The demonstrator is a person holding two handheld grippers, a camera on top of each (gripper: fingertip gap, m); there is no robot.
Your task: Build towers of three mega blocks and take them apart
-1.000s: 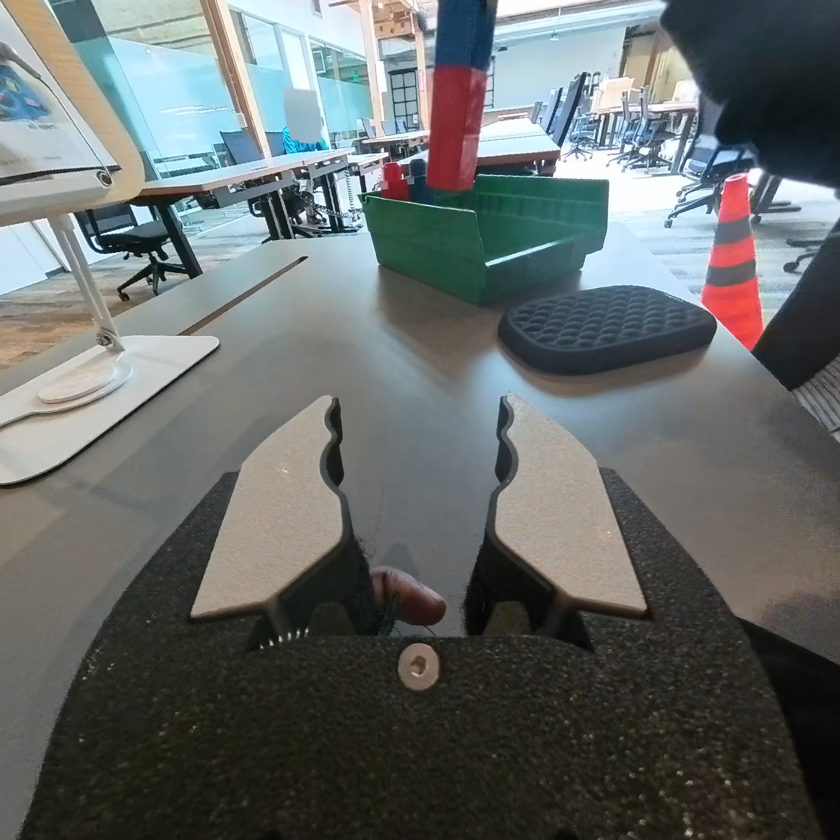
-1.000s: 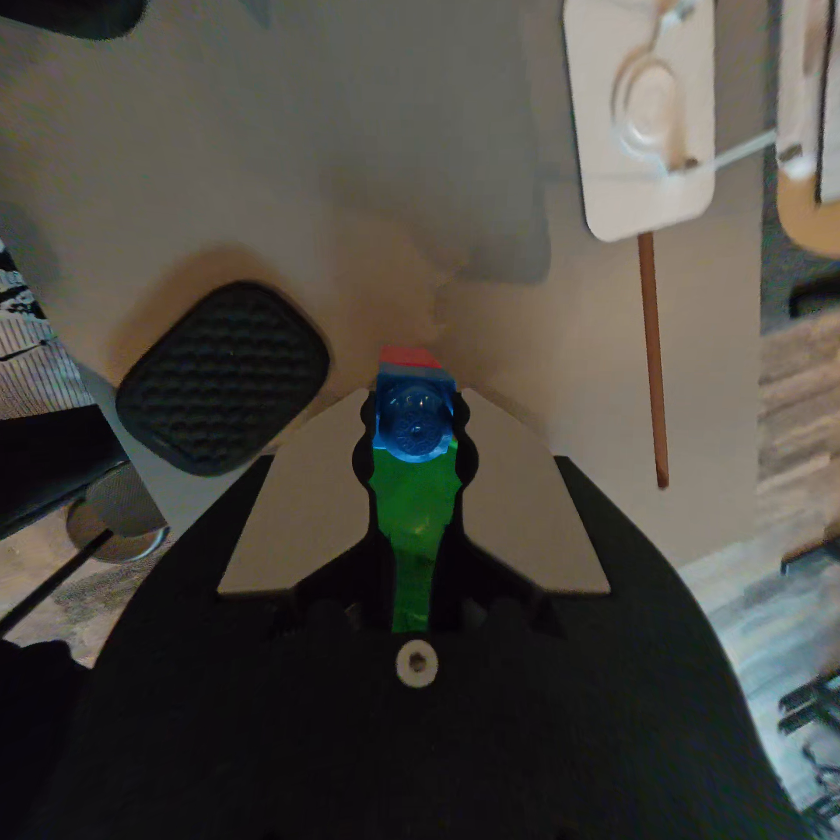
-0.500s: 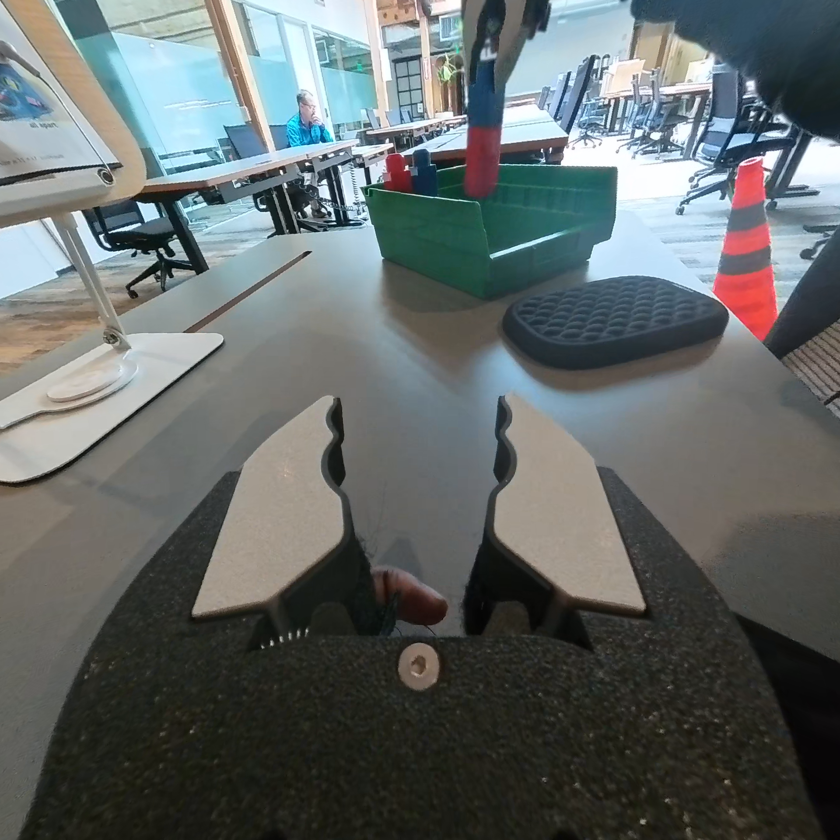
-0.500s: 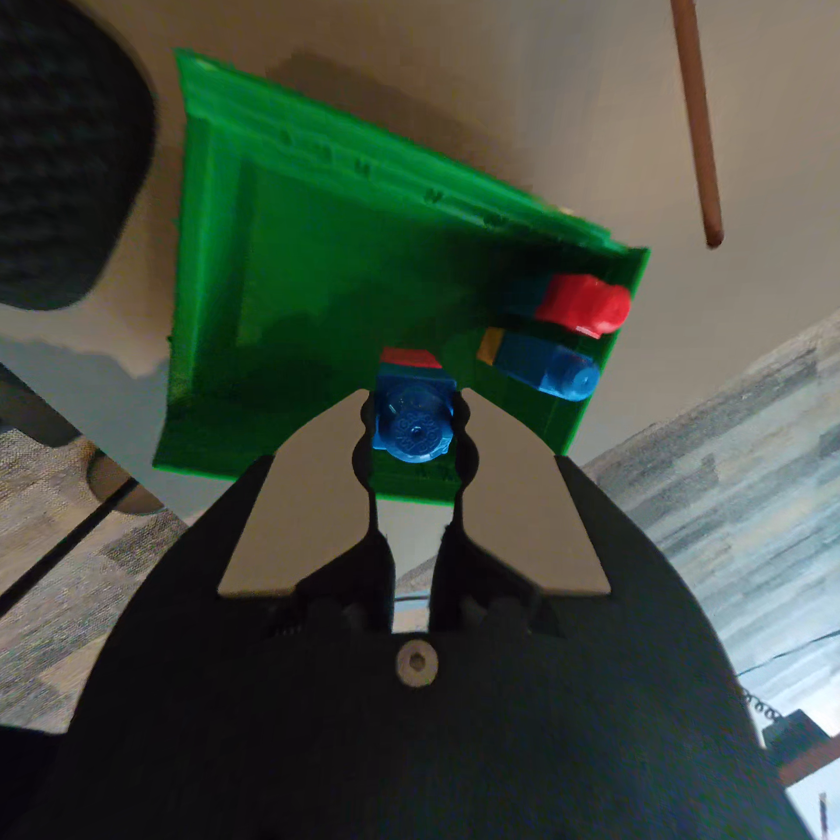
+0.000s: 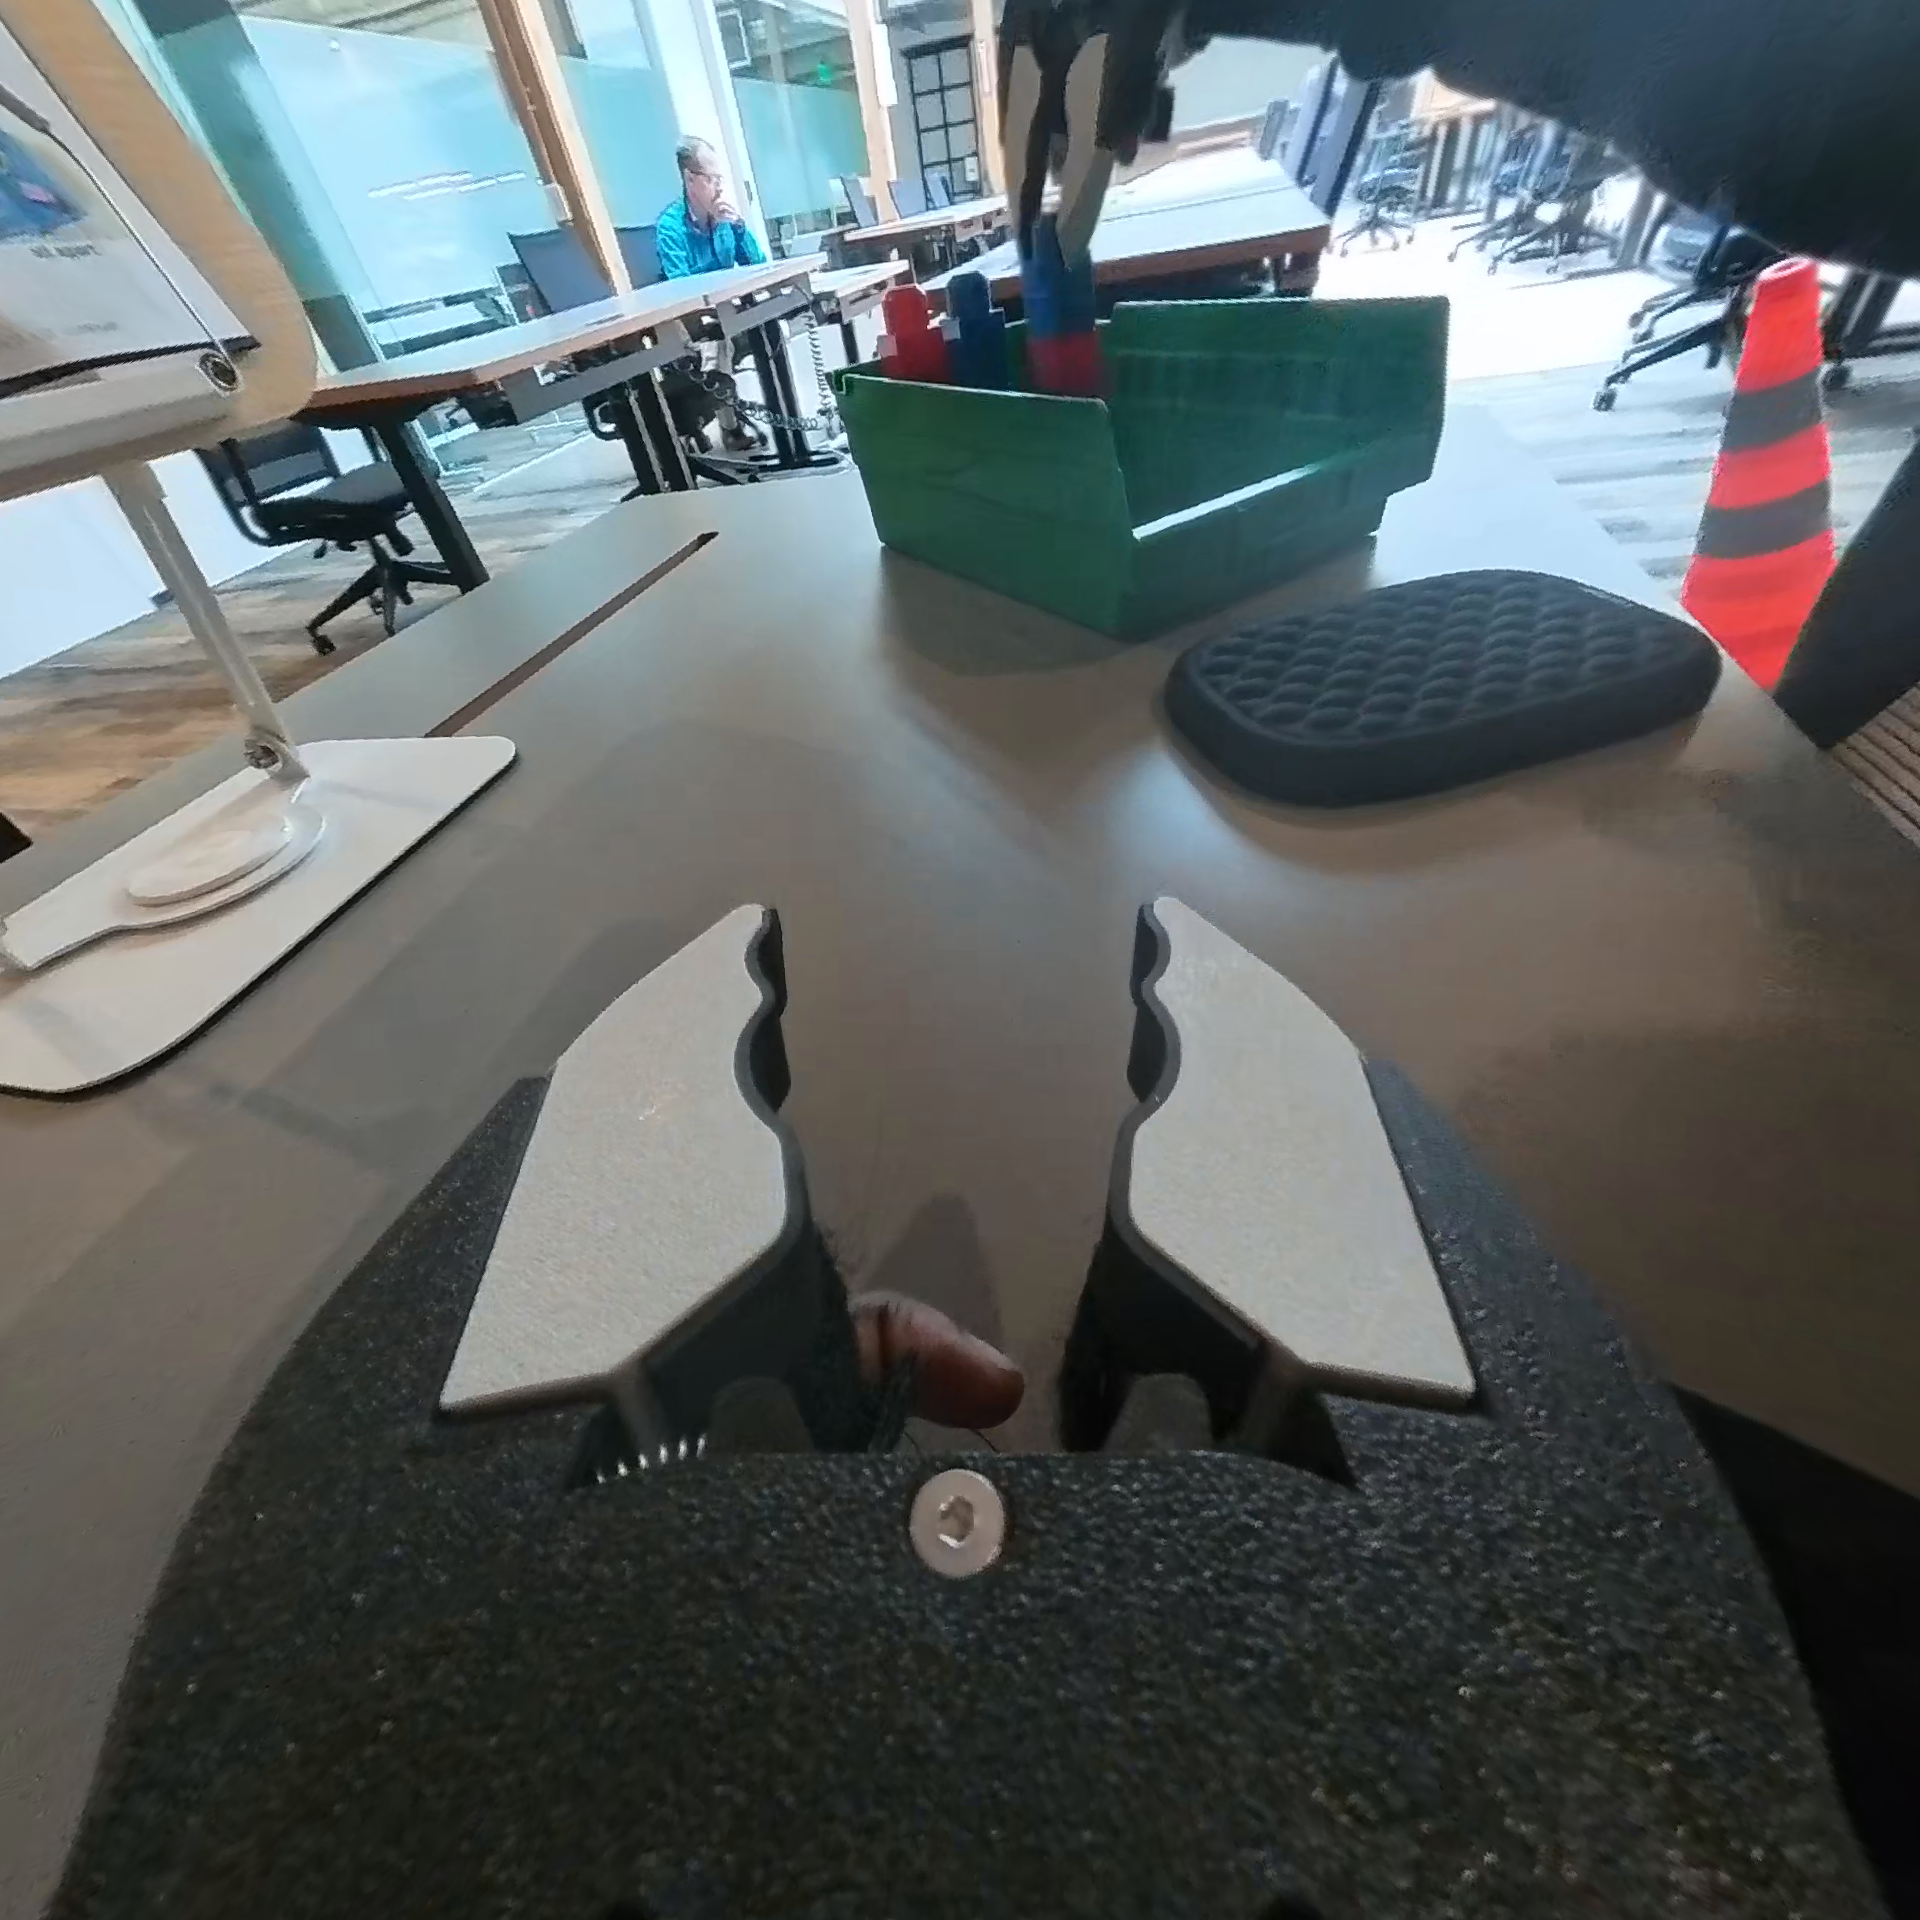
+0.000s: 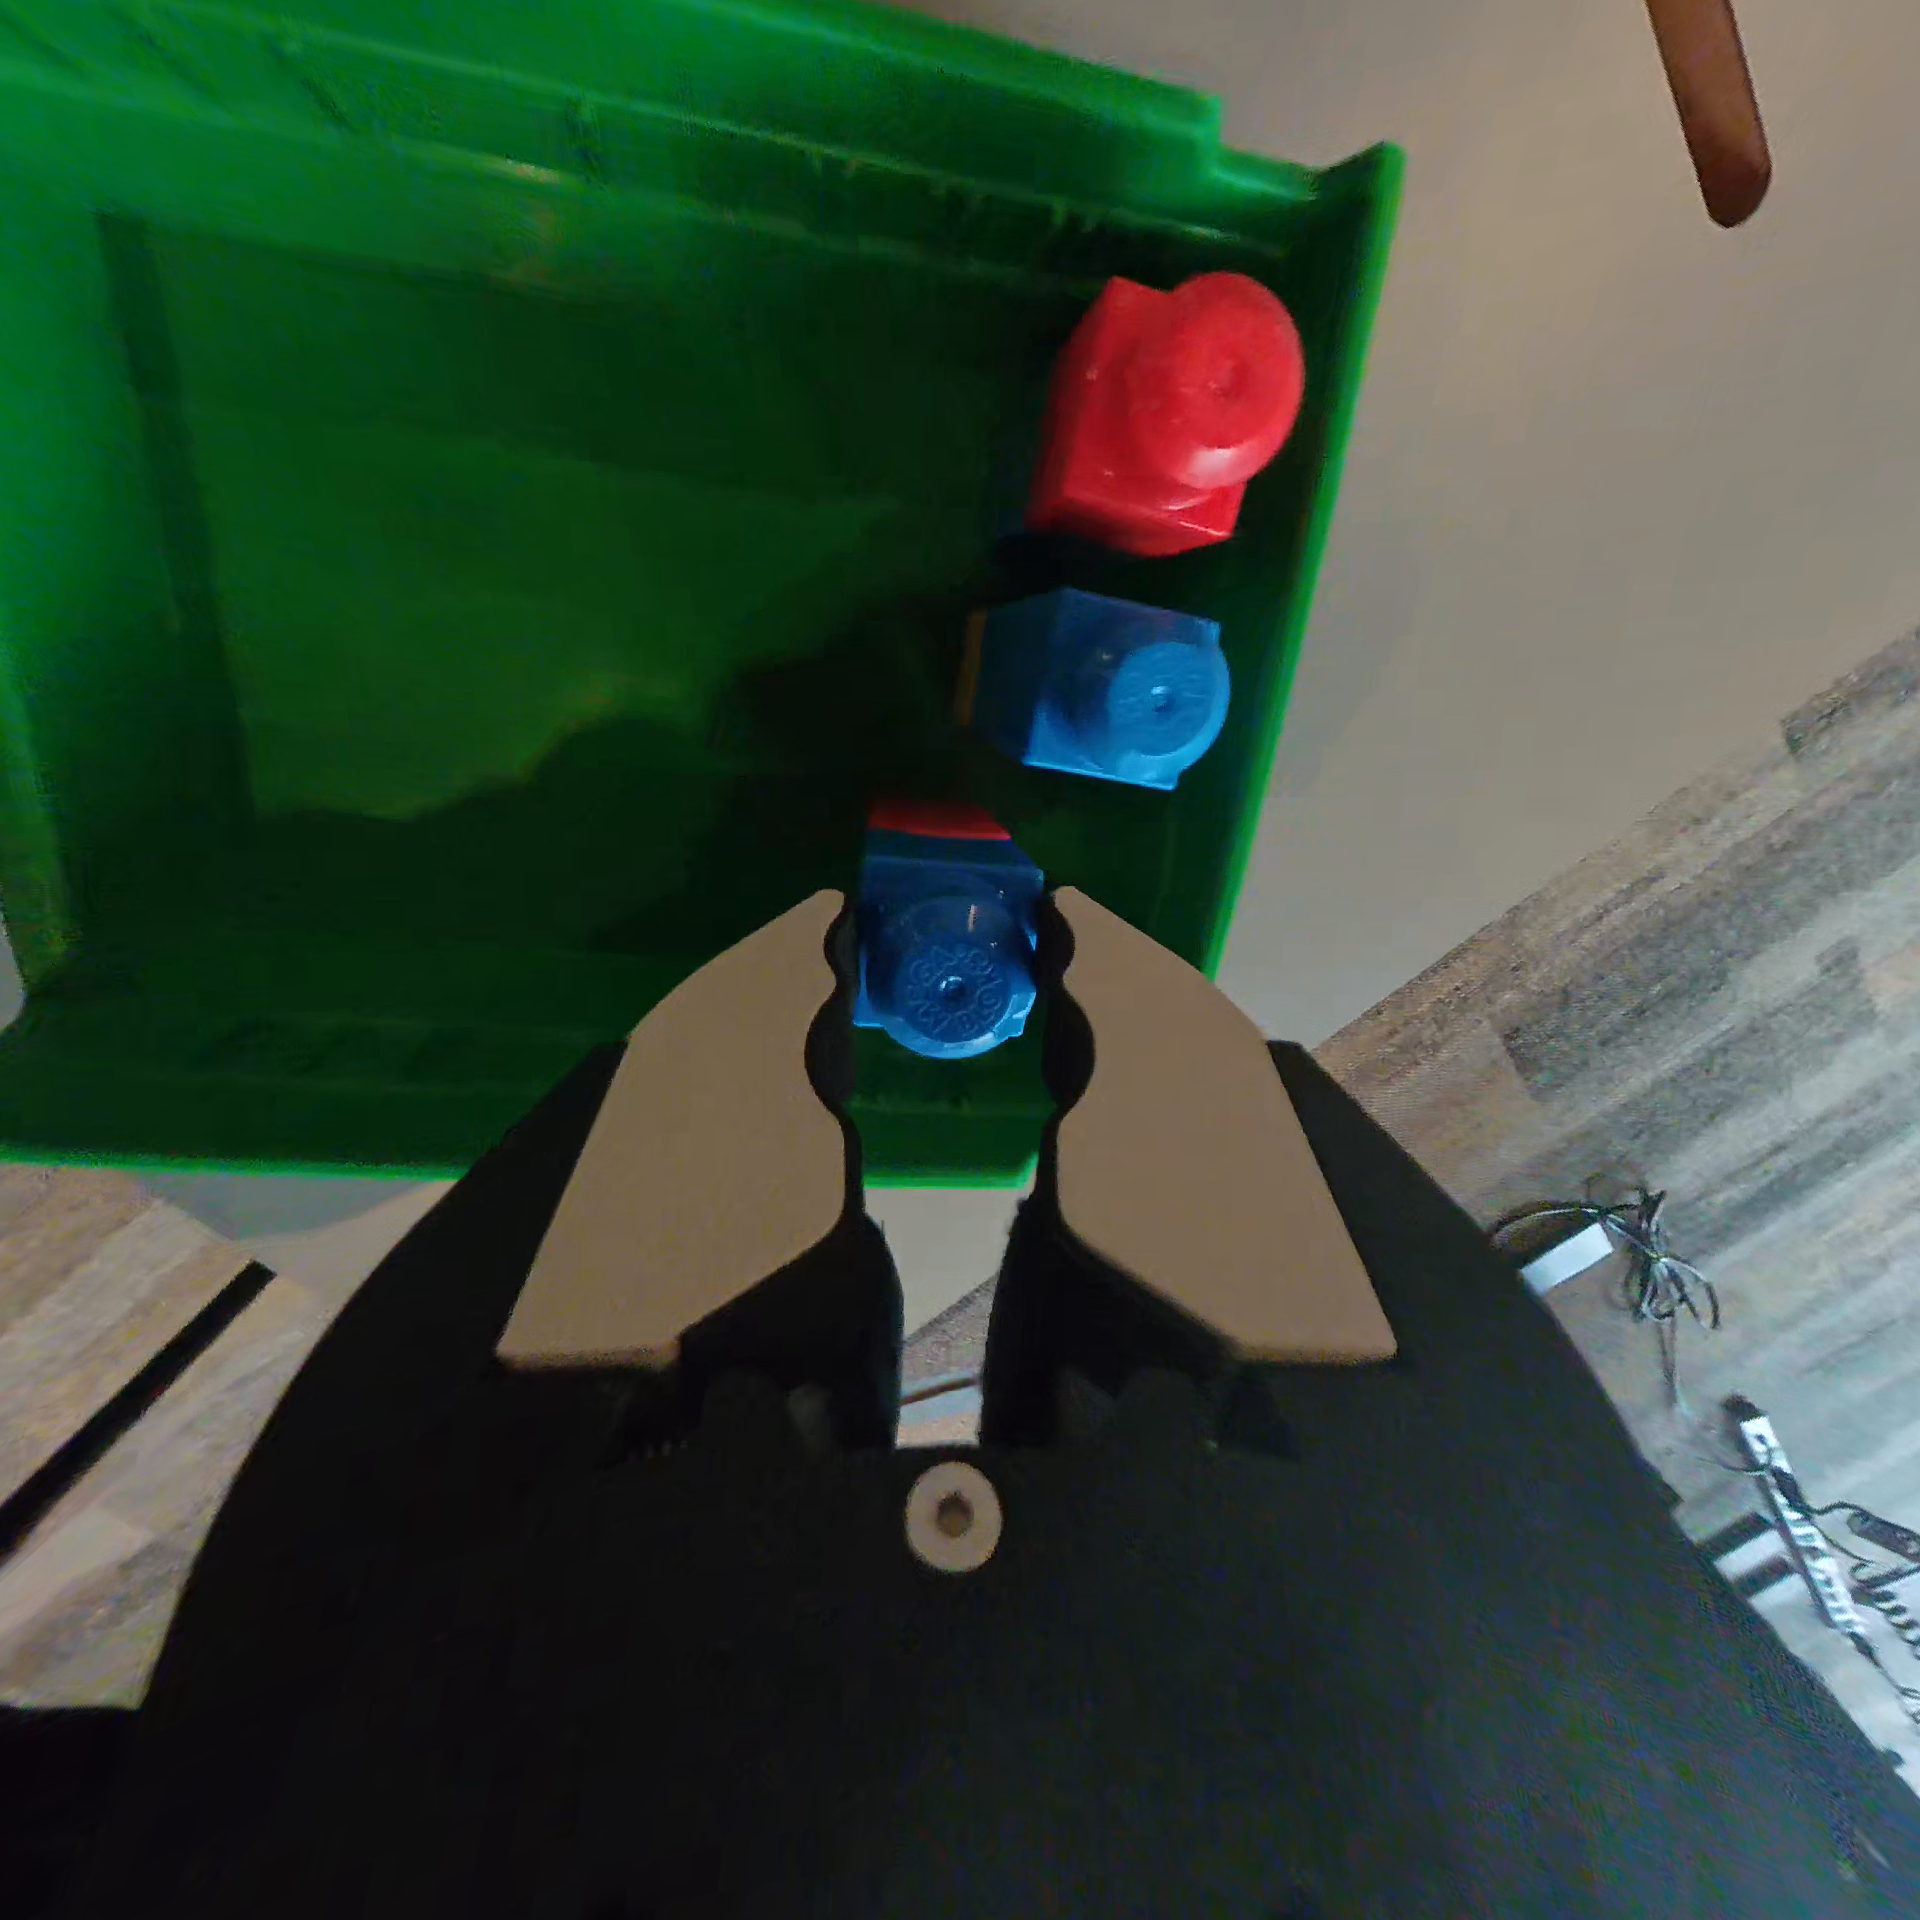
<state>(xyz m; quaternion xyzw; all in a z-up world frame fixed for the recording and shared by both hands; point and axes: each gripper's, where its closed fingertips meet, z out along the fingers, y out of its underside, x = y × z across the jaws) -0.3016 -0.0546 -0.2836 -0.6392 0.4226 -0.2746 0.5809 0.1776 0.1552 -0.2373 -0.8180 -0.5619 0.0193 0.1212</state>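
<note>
My right gripper points down into the green bin and is shut on the blue top block of a blue and red tower. The tower stands low inside the bin near its right wall. Beside it stand two other towers, one topped blue and one topped red. In the left wrist view the right gripper grips the held tower in the green bin, beside the red-topped tower and the blue-topped tower. My left gripper is open and empty, low over the grey table.
A black honeycomb pad lies right of the bin. A white stand base sits at the table's left. An orange cone stands on the floor beyond the right edge. A brown slot runs along the table. A person sits at a far desk. One gripper's finger ends stand about 55 centimetres off the other's.
My right gripper has carried the tower from above the table over the bin and lowered it inside, next to the two other towers. My left gripper has stayed still and open.
</note>
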